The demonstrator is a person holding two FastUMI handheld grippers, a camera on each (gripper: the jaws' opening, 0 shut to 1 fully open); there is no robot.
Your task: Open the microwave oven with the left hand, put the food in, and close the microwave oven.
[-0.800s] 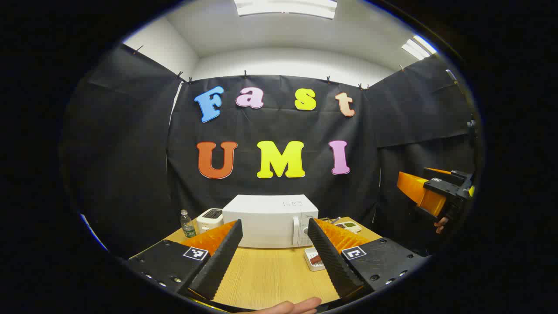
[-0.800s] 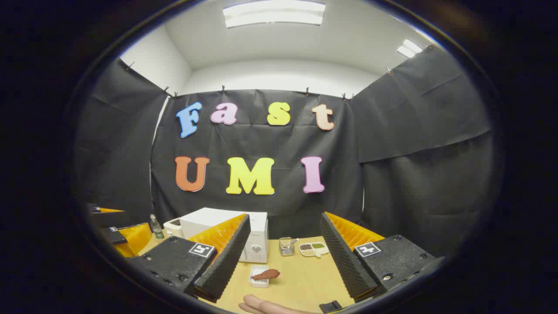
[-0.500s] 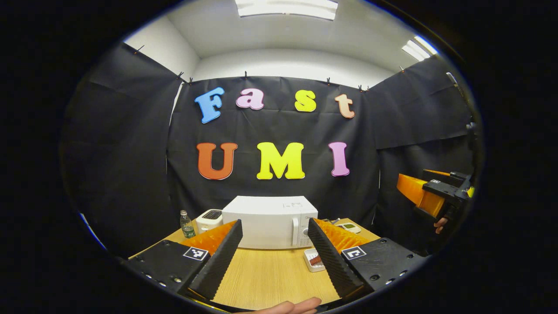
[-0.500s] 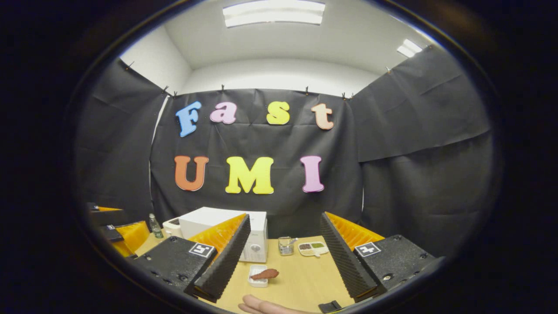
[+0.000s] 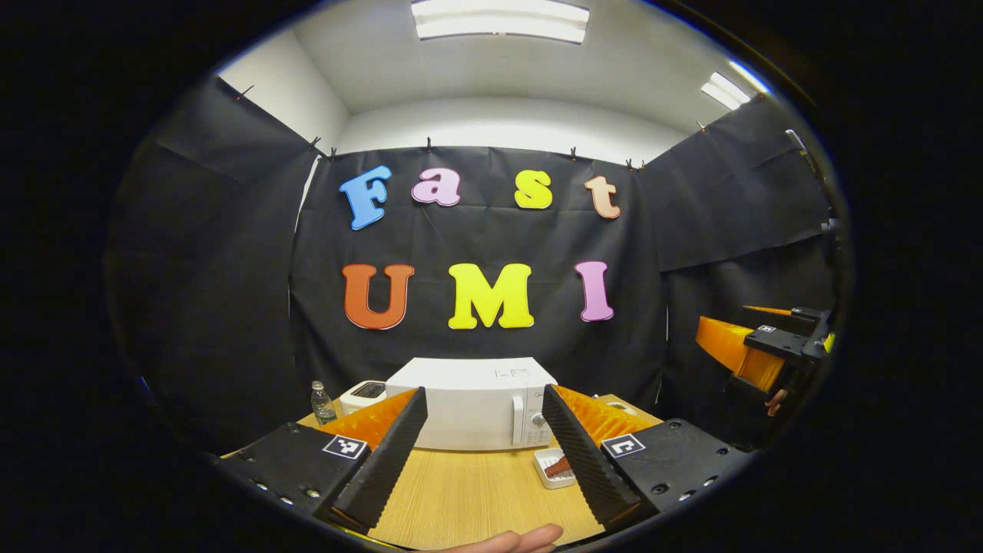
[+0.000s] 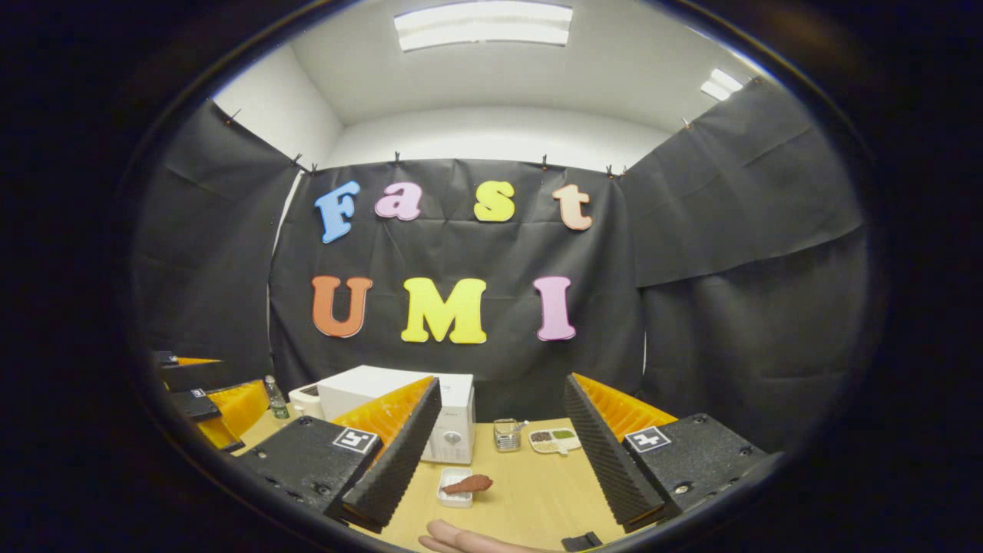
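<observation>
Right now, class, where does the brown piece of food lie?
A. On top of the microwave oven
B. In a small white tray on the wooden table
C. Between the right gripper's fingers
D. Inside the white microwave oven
B: the brown piece of food lies in the small white tray on the wooden table, in front of the shut white microwave oven; the right gripper is open and empty.

No readable text apart from the wall cloth; the microwave (image 5: 470,402) has faint markings on its top and beside its dials, too small to make out; each gripper body carries a square black-and-white marker tag (image 5: 343,446) (image 6: 647,439), a coded pattern rather than words; the bottle (image 5: 321,402) label is too small to read
</observation>
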